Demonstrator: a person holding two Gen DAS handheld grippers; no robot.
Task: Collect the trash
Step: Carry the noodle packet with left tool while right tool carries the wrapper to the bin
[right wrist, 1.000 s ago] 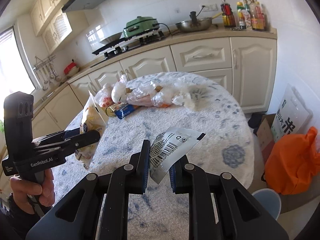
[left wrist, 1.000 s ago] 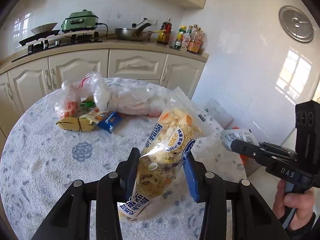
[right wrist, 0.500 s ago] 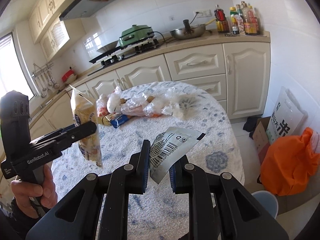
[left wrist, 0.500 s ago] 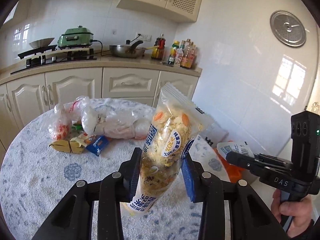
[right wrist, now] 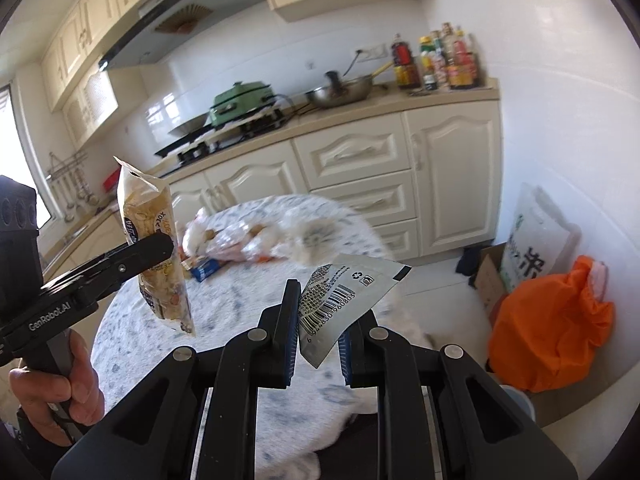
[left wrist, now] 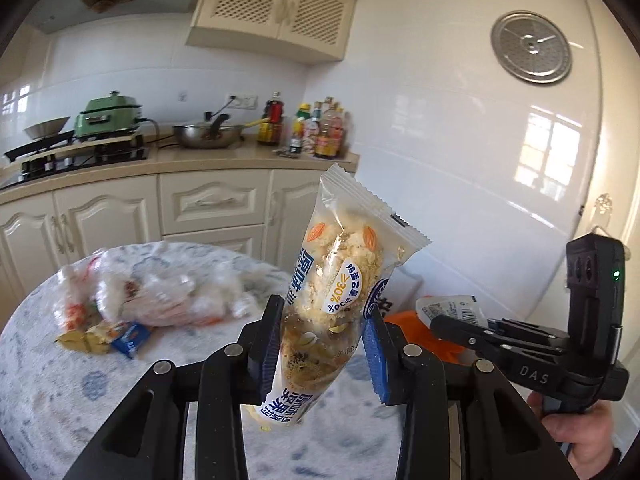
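Observation:
My left gripper (left wrist: 322, 344) is shut on a clear snack bag with blue print (left wrist: 340, 292) and holds it upright above the round table (left wrist: 60, 400). The bag also shows in the right wrist view (right wrist: 154, 248), clamped in the left gripper (right wrist: 160, 246). My right gripper (right wrist: 318, 344) is shut on a silver wrapper with a barcode (right wrist: 344, 292), held past the table's right edge. The right gripper shows at the right of the left wrist view (left wrist: 440, 322) with the wrapper (left wrist: 448, 306).
More trash lies on the table: crumpled clear plastic bags (left wrist: 160, 296) and small yellow and blue packets (left wrist: 108, 334). An orange bag (right wrist: 552, 328), a white sack (right wrist: 536, 240), a cardboard box (right wrist: 490, 276) and a pale bin rim (right wrist: 520, 400) are on the floor to the right.
Both grippers have lifted and swung right, away from the table, each still holding its piece of trash. The views tilted upward.

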